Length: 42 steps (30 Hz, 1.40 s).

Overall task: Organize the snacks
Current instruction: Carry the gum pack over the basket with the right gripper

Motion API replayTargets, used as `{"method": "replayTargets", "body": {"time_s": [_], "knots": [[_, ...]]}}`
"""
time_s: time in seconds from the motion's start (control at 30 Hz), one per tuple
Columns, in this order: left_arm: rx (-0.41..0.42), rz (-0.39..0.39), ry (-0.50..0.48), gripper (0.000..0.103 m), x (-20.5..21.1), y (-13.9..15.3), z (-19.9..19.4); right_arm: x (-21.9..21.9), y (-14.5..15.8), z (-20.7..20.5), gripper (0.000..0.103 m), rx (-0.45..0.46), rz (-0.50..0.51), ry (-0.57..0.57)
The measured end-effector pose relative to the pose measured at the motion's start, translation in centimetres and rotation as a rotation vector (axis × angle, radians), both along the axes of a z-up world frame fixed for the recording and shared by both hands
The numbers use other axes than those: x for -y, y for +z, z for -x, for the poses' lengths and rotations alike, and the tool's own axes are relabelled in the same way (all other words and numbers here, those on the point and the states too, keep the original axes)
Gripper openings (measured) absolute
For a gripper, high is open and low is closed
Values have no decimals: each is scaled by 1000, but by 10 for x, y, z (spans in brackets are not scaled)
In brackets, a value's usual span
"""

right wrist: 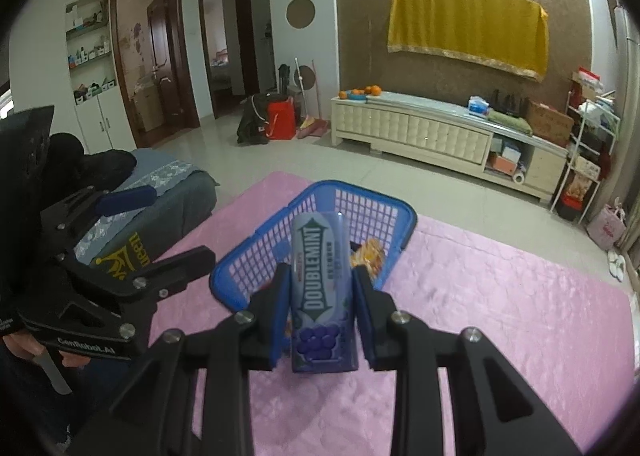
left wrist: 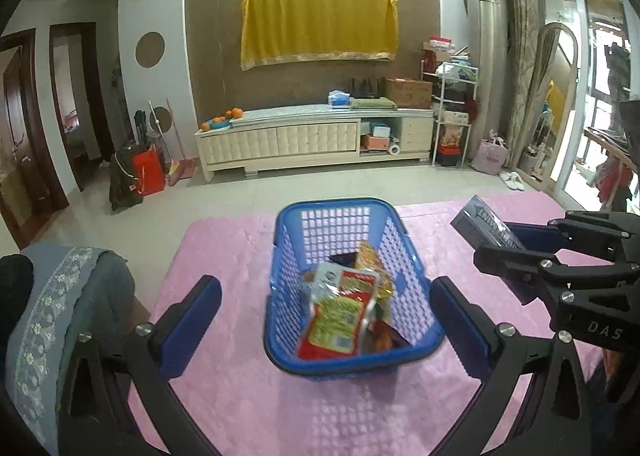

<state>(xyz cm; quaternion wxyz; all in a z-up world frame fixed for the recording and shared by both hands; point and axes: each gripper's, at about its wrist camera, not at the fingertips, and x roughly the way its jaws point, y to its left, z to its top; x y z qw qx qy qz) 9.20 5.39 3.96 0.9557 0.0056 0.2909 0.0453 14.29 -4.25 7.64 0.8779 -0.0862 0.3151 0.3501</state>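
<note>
A blue plastic basket [left wrist: 286, 256] stands on a pink mat [left wrist: 224, 248] and holds several snack packets, with a red and green one [left wrist: 340, 320] on top. My left gripper [left wrist: 326, 316] is open and empty, its fingers on either side of the basket's near end. My right gripper [right wrist: 321, 304] is shut on a purple Doublemint tin [right wrist: 320, 288] and holds it upright above the mat, just in front of the basket [right wrist: 256, 252]. In the left wrist view the tin [left wrist: 486, 226] and right gripper [left wrist: 520, 256] are to the right of the basket.
A grey chair cushion with a lace cover [left wrist: 60, 296] sits left of the mat. Tiled floor [left wrist: 320, 184] lies beyond, with a cream TV cabinet [left wrist: 312, 140], a red bag [left wrist: 148, 172] and a shelf rack [left wrist: 452, 112] against the far wall.
</note>
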Motion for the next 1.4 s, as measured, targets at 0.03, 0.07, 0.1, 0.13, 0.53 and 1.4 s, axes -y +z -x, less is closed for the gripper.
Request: {"method": "replayTargets", "body": {"time_s": [0.03,0.07,0.1,0.13,0.53,1.4], "knots": [[-4,3,1,103,-4,1,-5,-4,0,-6,35,-6,3,4],[-8,4,5,103,-8,1,-10,-6,-1,-11,35,-9,7,7],[-14,5,11,103,-12,1,-17,-10,-1,-16,35,-12,15,12],[-19,3,14,103,-16,0,-22,-15,-2,-22,35,-13,23,18],[-169,29,21,103,-54,-32,-91,-56,-37,-85,35,-128,105,53],[-244,70,30,103,-75,-55,-119,-87,-104,-153,39,-299,282,38]]}}
